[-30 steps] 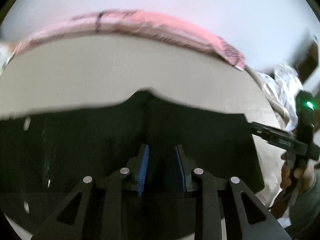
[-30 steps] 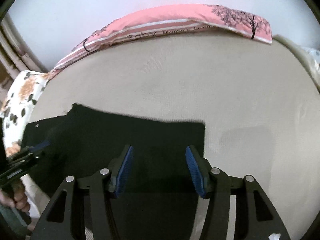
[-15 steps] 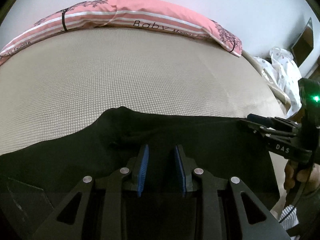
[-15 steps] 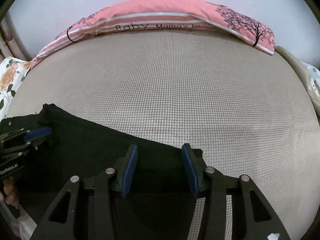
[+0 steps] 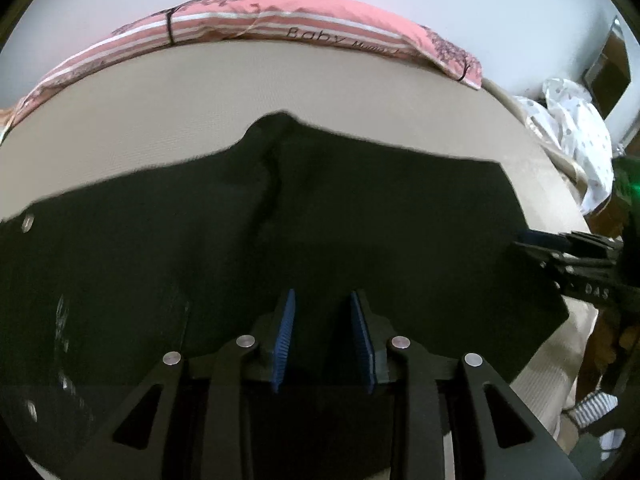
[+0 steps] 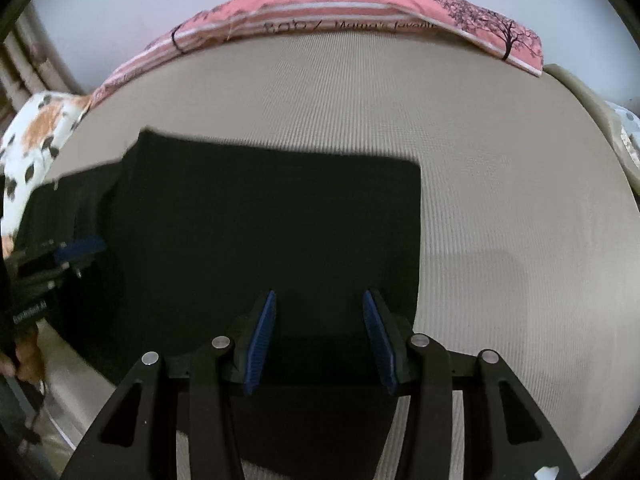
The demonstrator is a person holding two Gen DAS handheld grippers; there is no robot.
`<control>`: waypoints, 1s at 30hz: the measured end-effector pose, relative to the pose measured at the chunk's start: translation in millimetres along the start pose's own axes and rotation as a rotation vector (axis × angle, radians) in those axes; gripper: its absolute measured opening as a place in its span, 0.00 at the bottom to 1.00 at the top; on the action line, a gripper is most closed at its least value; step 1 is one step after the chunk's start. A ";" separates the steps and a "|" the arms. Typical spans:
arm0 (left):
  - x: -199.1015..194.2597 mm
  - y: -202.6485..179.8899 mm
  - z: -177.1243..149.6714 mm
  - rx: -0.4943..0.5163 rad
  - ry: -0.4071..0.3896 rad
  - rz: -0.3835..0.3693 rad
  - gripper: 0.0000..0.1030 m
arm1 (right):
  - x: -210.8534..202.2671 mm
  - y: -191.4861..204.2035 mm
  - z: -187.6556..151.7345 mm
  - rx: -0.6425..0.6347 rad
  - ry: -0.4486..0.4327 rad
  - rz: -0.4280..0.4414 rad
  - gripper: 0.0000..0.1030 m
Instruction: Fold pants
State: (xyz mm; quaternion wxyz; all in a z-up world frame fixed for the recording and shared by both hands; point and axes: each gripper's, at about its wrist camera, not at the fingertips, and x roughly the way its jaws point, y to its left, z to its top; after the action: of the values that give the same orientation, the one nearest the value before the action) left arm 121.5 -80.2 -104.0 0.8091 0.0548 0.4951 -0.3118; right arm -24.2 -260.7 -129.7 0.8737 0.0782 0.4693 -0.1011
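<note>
The black pants [image 5: 280, 220] lie spread on the beige mattress [image 5: 200, 92]; they also show in the right wrist view [image 6: 260, 220]. My left gripper [image 5: 322, 304] hovers over the pants with its blue pads apart and nothing between them. My right gripper [image 6: 318, 304] is open over the pants near their right edge, also empty. The right gripper shows at the right of the left wrist view [image 5: 560, 248], and the left gripper at the left of the right wrist view [image 6: 68, 252].
A pink striped pillow [image 5: 320, 32] lies along the far edge of the mattress. White spotted cloth [image 5: 576, 128] is heaped at the right. A floral cloth [image 6: 36, 136] lies at the left. A white wall stands behind.
Both grippers have pulled back and risen above the pants, so more of the pants shows. The right gripper's pads have opened wider.
</note>
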 end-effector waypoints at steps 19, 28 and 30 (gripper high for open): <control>-37.0 -6.6 -34.3 -0.040 -0.003 0.199 0.53 | -11.4 32.4 -31.1 -0.040 0.023 -0.028 0.51; -97.1 45.8 -41.8 -0.197 -0.064 0.208 0.56 | -5.8 71.8 -29.2 -0.107 0.053 0.008 0.51; -115.9 67.7 -46.3 -0.261 -0.084 0.194 0.57 | -3.2 87.5 -27.6 -0.133 0.059 0.030 0.51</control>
State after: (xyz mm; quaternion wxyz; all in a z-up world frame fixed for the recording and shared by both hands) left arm 87.3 44.5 -45.4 0.8557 -0.0164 0.4893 -0.1674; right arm -26.2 -169.4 -138.5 0.8643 0.0298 0.4991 -0.0541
